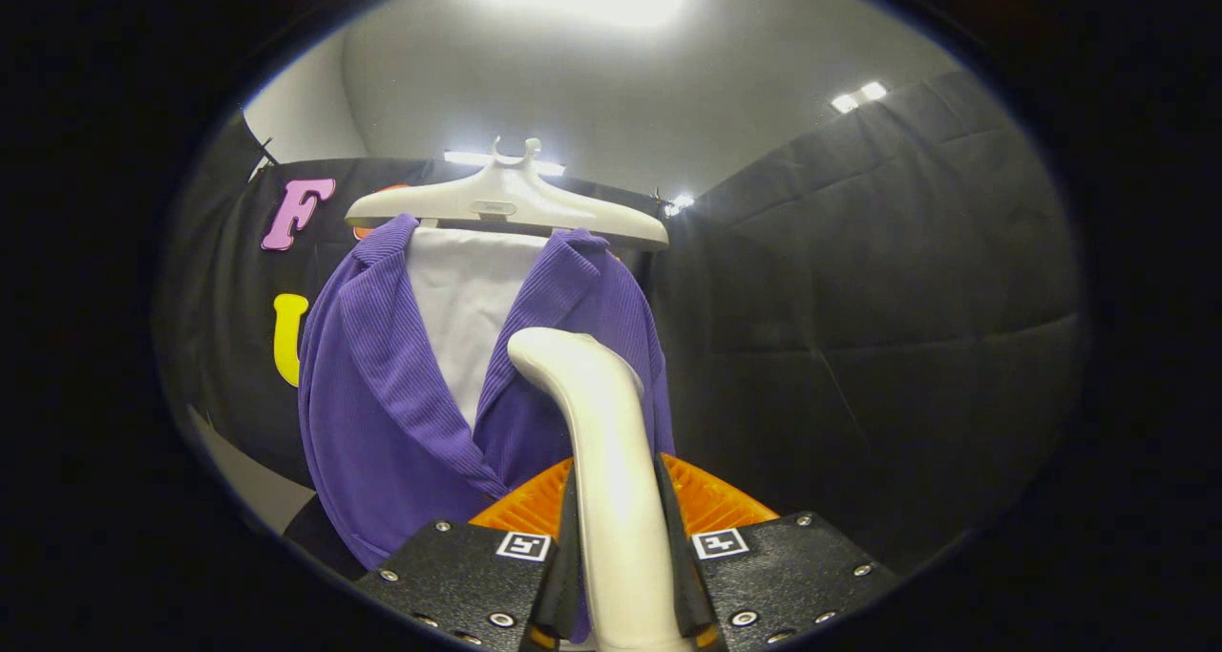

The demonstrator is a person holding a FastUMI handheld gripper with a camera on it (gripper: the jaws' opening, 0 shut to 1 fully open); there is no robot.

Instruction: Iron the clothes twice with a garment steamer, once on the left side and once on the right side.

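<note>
Tongs (619,576) clamped on steamer (597,442) handle, both fingers pressing its sides. Steamer head rises just ahead of fingers, in front of purple jacket (382,404), right half. Jacket hangs on white hanger (506,203) over white shirt (468,299). Hanger label too small to read.

Purple jacket (382,413) hanging on hanger, white steamer (597,423) upright against its right side

Glossy smooth plastic steamer (601,461), ribbed purple cloth jacket (382,413), smooth plastic hanger (506,199)
</note>
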